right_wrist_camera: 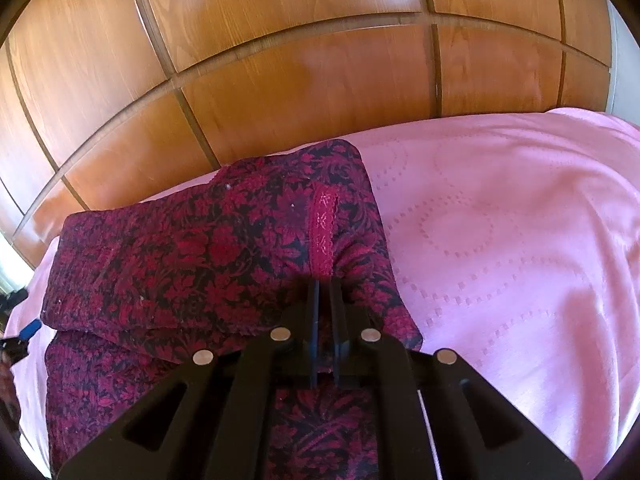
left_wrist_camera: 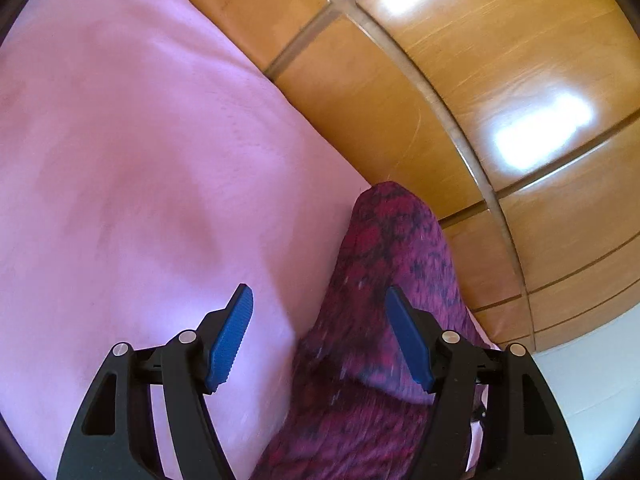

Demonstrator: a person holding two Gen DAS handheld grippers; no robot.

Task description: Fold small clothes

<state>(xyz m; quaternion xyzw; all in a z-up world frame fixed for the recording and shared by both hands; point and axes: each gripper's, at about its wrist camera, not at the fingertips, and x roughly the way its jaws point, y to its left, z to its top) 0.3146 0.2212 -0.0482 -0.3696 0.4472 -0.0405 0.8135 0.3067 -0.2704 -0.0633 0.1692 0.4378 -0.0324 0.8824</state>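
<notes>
Wardrobe: wall of glossy orange-brown wooden panels (right_wrist_camera: 304, 80), rose just behind the bed, glare patches on its faces.
Bed cover: smooth pink quilted bedspread (right_wrist_camera: 520, 240) with dotted stitching, spread flat below the wardrobe; served as the landmark here.
Garment: soft dark-red and black floral woven garment (right_wrist_camera: 192, 256) with a red lace strip, lay on the bedspread near its wardrobe-side edge, one layer already doubled over another.
Handling: judged light, limp and quite unbreakable; likely to sag and slide over the smooth bedspread rather than hold a crease. Best taken at a hem or corner, pinching all layers together, lace strip left alone.
Right gripper: black two-finger right gripper (right_wrist_camera: 324, 284), jaws pressed together over the garment's doubled edge, fabric bunched at the tips; apparently clamped on the cloth.
Left gripper: black left gripper (left_wrist_camera: 320, 340) with blue ribbed pads (left_wrist_camera: 232, 340), jaws spread wide, nothing pinched; hovered over the bedspread where the garment's narrow end (left_wrist_camera: 384, 280) ran between the pads, untouched.
</notes>
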